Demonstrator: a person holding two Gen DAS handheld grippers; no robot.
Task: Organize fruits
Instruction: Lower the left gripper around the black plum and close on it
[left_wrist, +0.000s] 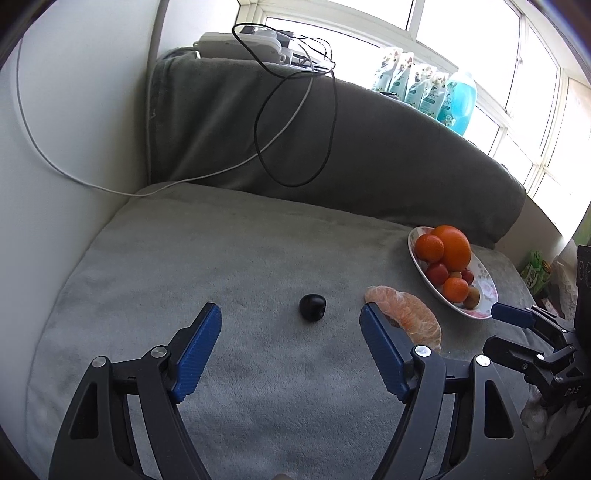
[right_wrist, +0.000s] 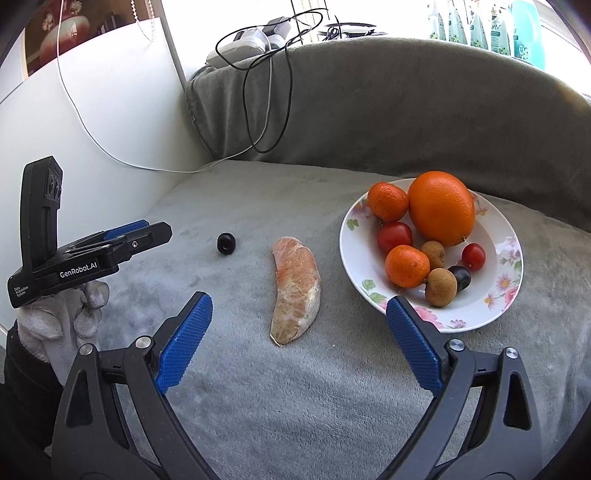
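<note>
A dark grape (left_wrist: 312, 307) (right_wrist: 226, 243) lies alone on the grey sofa cushion. A peeled citrus segment (right_wrist: 296, 290) (left_wrist: 410, 317) lies to its right. A white floral plate (right_wrist: 491, 302) (left_wrist: 485, 284) at the right holds a big orange (right_wrist: 441, 208), two small mandarins, cherry tomatoes, brown longans and a dark grape. My left gripper (left_wrist: 290, 314) is open, its fingers either side of the loose grape and short of it. My right gripper (right_wrist: 299, 304) is open around the near end of the citrus segment; one of its fingertips (left_wrist: 511, 314) shows by the plate rim.
The grey sofa backrest (left_wrist: 369, 147) rises behind the cushion. Black and white cables (left_wrist: 295, 122) hang over it. A white wall panel (left_wrist: 55, 184) stands at the left. Bottles (left_wrist: 432, 88) line the window sill. The gloved hand holding the left gripper (right_wrist: 62, 317) is at the left.
</note>
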